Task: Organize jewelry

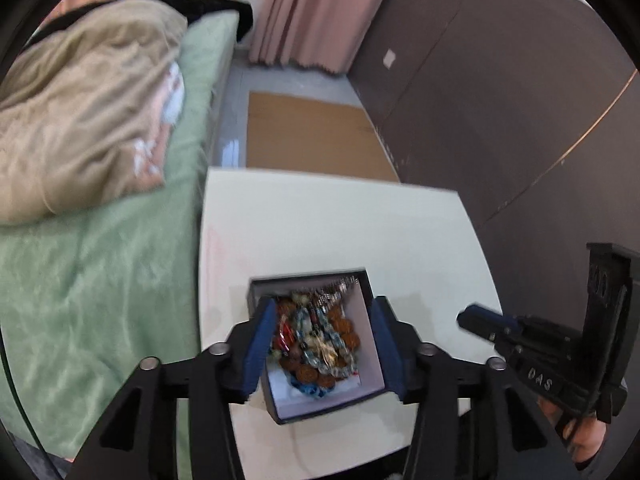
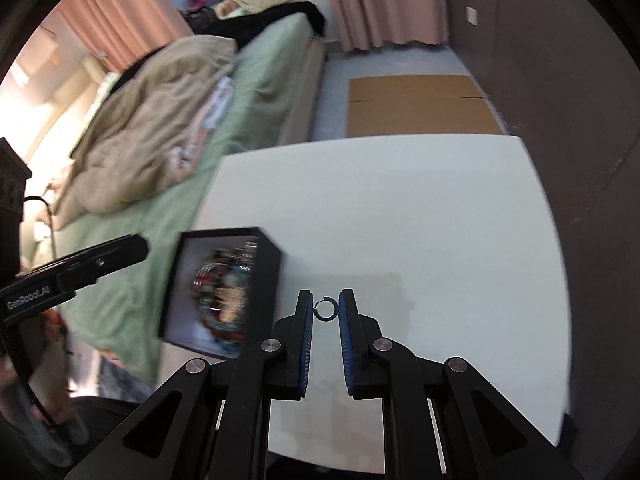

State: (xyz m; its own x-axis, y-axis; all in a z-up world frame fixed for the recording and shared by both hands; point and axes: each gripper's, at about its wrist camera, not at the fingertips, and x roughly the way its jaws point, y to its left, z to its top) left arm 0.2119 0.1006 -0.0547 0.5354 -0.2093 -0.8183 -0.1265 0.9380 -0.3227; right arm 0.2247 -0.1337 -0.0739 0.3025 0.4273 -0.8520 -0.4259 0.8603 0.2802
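Observation:
A small black box (image 1: 366, 285) with a white lining sits on the white table (image 1: 328, 224) and holds a heap of colourful beaded jewelry (image 1: 316, 340). My left gripper (image 1: 326, 344) is shut on the box, one blue pad on each side wall. In the right wrist view the box (image 2: 269, 268) stands at the left with the jewelry (image 2: 224, 296) blurred inside. My right gripper (image 2: 326, 308) holds a small dark open ring (image 2: 326, 309) between its fingertips, low over the table (image 2: 400, 208). It also shows in the left wrist view (image 1: 480, 322), to the right of the box.
A bed with a green sheet (image 1: 100, 280) and a beige blanket (image 1: 80, 120) runs along the table's left edge. A flat cardboard sheet (image 1: 316, 136) lies on the floor beyond the table. A dark wall (image 1: 500, 100) is on the right, pink curtains (image 1: 312, 12) at the back.

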